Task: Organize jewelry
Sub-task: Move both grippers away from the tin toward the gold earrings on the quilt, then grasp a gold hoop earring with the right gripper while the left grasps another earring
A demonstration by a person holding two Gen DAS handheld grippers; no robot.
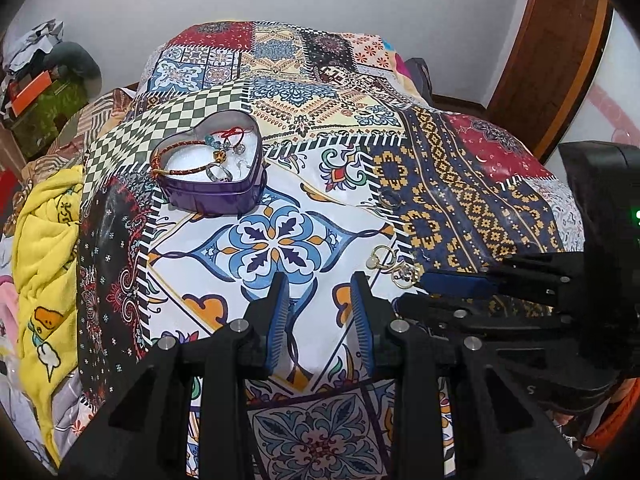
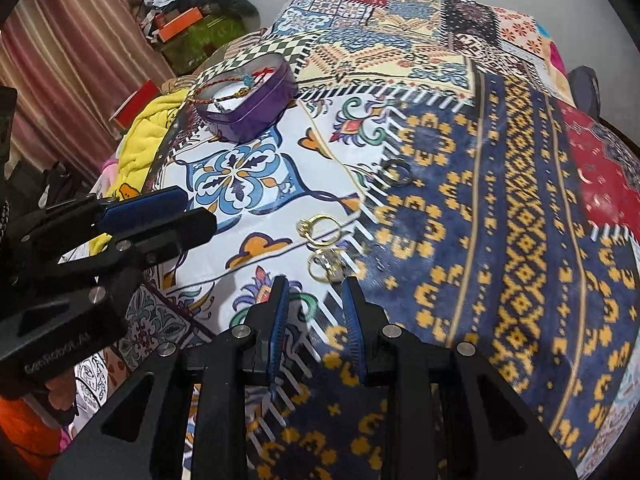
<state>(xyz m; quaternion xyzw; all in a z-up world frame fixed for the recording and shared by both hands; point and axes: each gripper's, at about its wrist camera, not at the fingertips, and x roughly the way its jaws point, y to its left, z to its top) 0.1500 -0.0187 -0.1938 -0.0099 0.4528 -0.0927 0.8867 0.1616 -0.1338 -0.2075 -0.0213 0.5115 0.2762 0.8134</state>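
A purple heart-shaped tin [image 1: 208, 184] [image 2: 256, 116] stands on the patterned cloth and holds a red cord bracelet, beads and rings. Two gold rings lie loose on the cloth, one [image 1: 380, 258] [image 2: 320, 227] a little farther than the other [image 1: 402, 274] [image 2: 326, 267]. A dark ring [image 1: 390, 199] [image 2: 397, 172] lies beyond them. My left gripper [image 1: 320, 284] [image 2: 200, 208] hovers over the blue flower print, open, with nothing between its pads. Just short of the nearer gold ring, my right gripper [image 2: 316, 282] [image 1: 416, 292] is narrowly open and holds nothing.
The patchwork cloth [image 1: 460, 200] covers a raised, rounded surface that falls away at the sides. A yellow blanket [image 1: 44, 248] is heaped to the left. Cluttered boxes and bags [image 1: 36, 92] sit far left, a wooden door frame [image 1: 560, 48] far right.
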